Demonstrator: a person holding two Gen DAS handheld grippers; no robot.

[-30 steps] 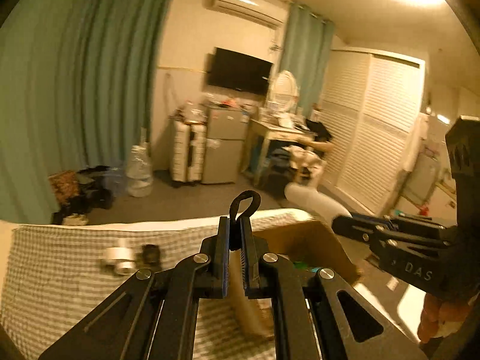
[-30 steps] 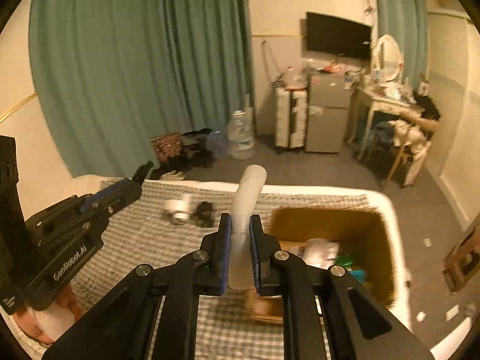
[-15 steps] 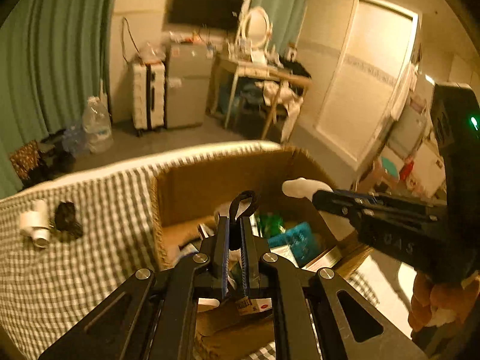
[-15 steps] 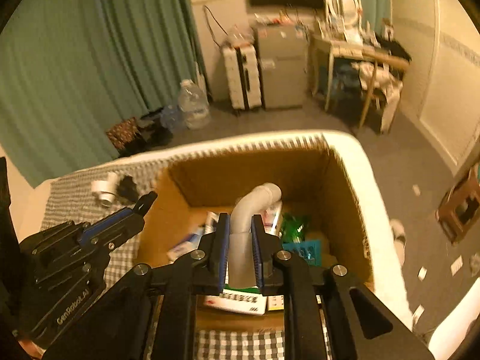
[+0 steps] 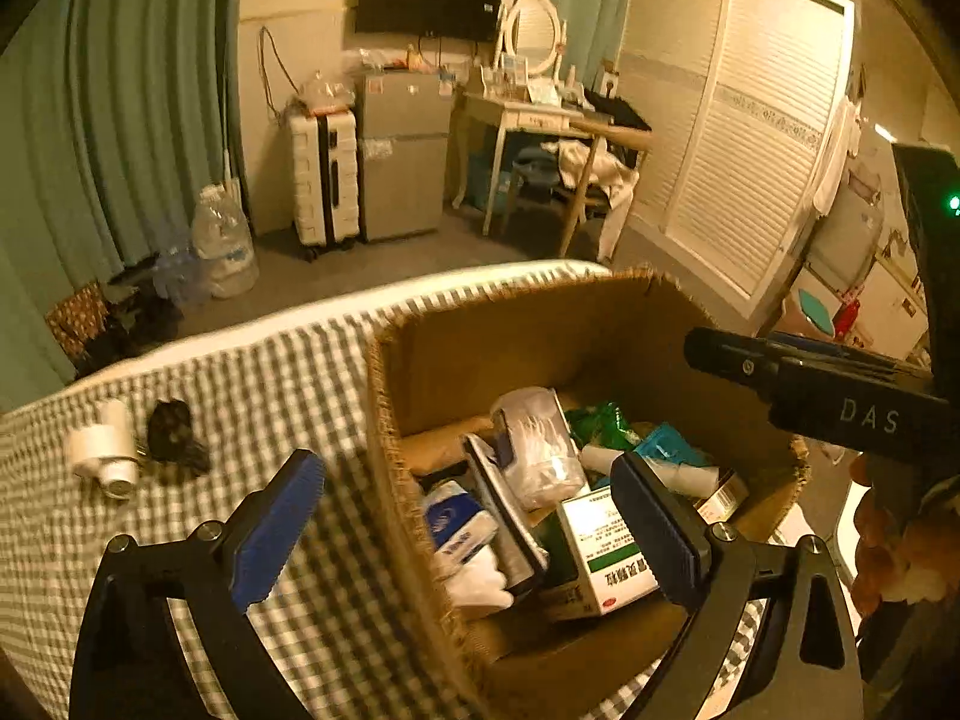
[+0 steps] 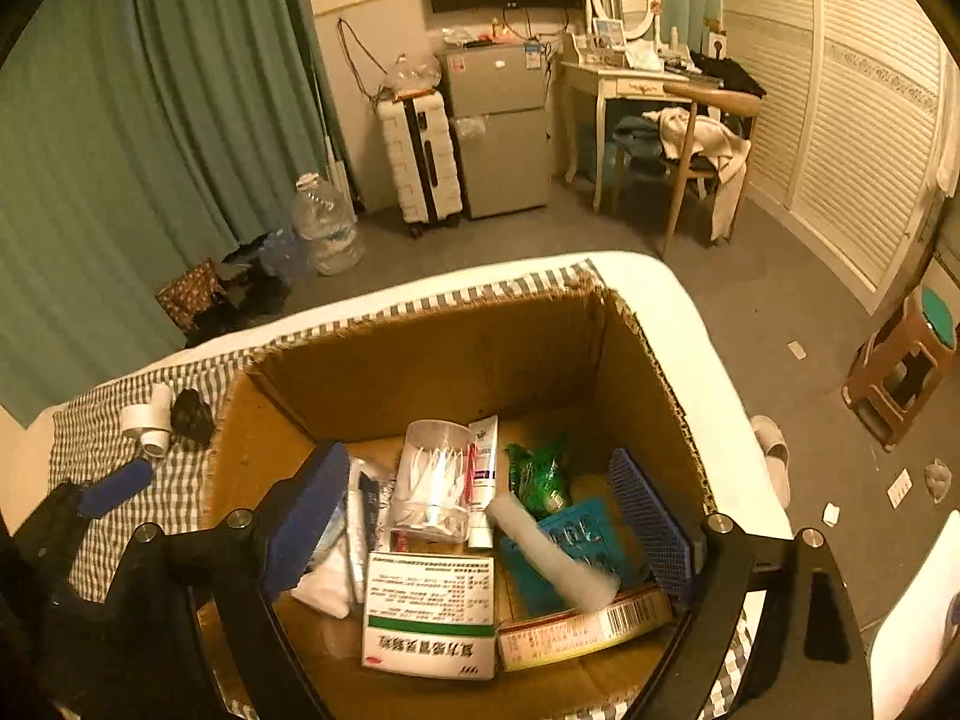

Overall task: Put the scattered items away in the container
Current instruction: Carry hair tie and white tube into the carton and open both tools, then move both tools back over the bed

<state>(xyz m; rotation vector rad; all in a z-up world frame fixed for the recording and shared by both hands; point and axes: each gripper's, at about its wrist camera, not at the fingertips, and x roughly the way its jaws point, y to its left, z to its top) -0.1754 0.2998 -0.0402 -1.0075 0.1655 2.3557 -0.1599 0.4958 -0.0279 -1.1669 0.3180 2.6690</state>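
Both grippers hang over the cardboard box (image 6: 420,360), which serves as the landmark here. The right gripper (image 6: 480,516) is just above the box's near edge with its jaws opening and nothing between them; half a second ago they pinched a white pipe elbow. That pipe elbow (image 6: 552,558) now shows as a blurred pale tube inside the box, across a blue blister pack (image 6: 576,534) and just above a barcoded carton, seemingly still dropping or settling. The left gripper (image 5: 468,534) straddles the box's left wall, its jaws also opening and empty; the small black loop it clamped before is gone from between them, and I cannot pick it out among the contents.

Deeper in the box lie a white medicine carton (image 6: 429,612), a clear tub of floss picks (image 6: 432,480), a tube and a green packet.

Beyond the box's left wall, on the checked cloth (image 5: 270,372), white tape rolls (image 5: 102,450) and a dark object (image 5: 174,432) beside them are still out, so two drops appear done and the tidying is unfinished.
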